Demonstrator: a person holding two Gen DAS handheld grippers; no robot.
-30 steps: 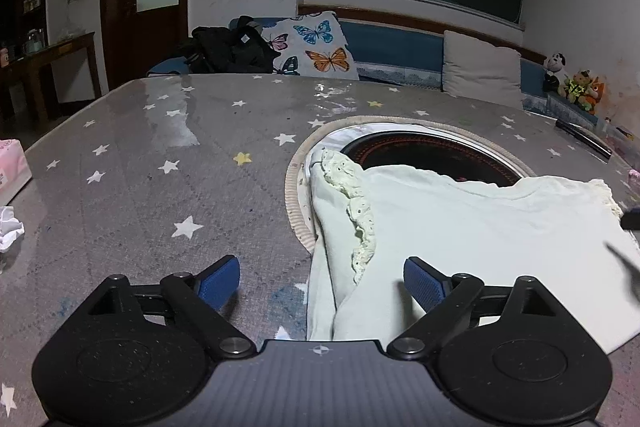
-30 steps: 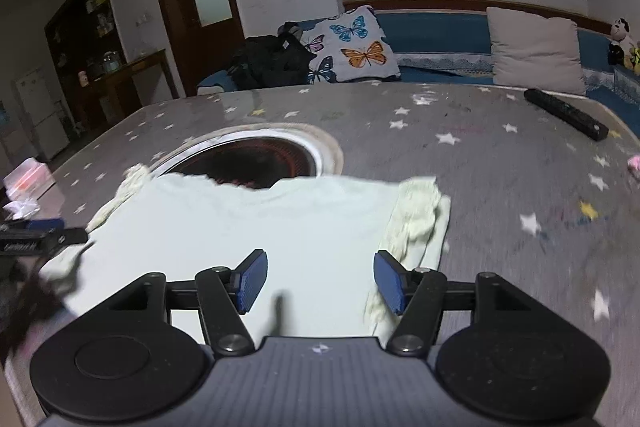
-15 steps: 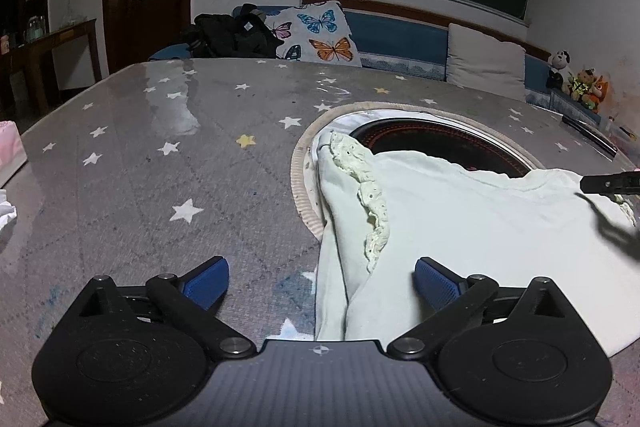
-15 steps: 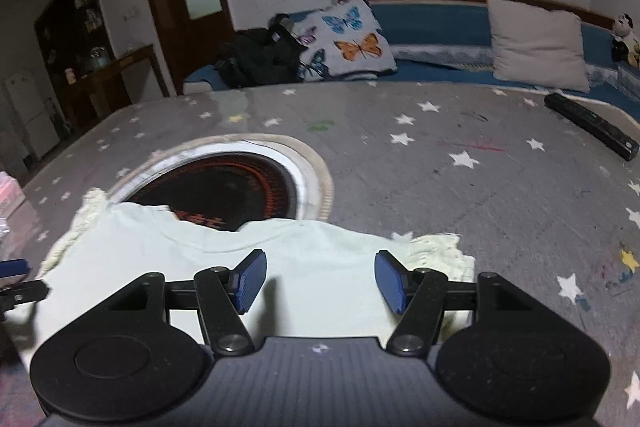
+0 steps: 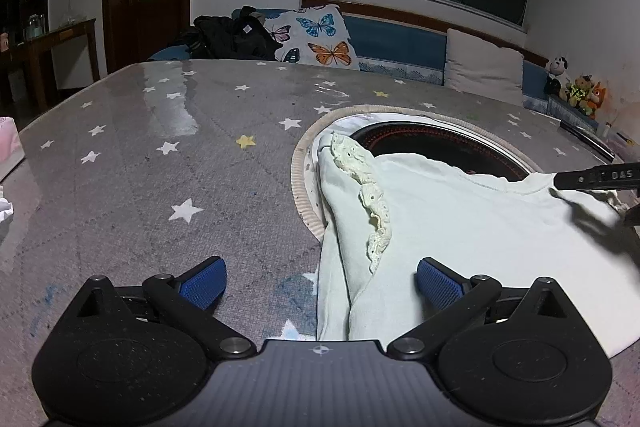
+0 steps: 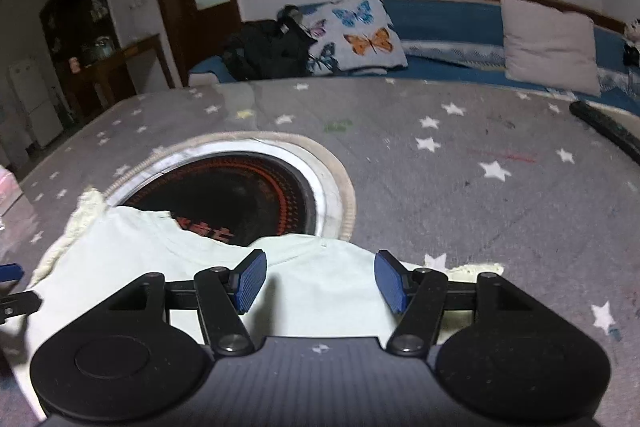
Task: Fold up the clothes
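A pale green shirt (image 5: 460, 223) with lace-trimmed sleeves lies flat on the star-patterned table, partly over a round black cooktop (image 5: 436, 143). My left gripper (image 5: 320, 281) is open and empty, with the shirt's left folded sleeve edge between its blue pads. My right gripper (image 6: 320, 281) is open and empty, low over the shirt (image 6: 168, 267) near its collar and right shoulder. The right gripper's finger (image 5: 596, 177) shows at the right edge of the left wrist view.
The grey star tablecloth (image 5: 160, 163) spreads to the left and back. A black remote (image 6: 608, 131) lies at the far right of the table. A pink tissue pack (image 5: 10, 147) sits at the left edge. A sofa with cushions stands behind the table.
My right gripper has moved forward and down over the shirt toward the collar. My left gripper has shifted slightly closer to the left sleeve. Both stay open.
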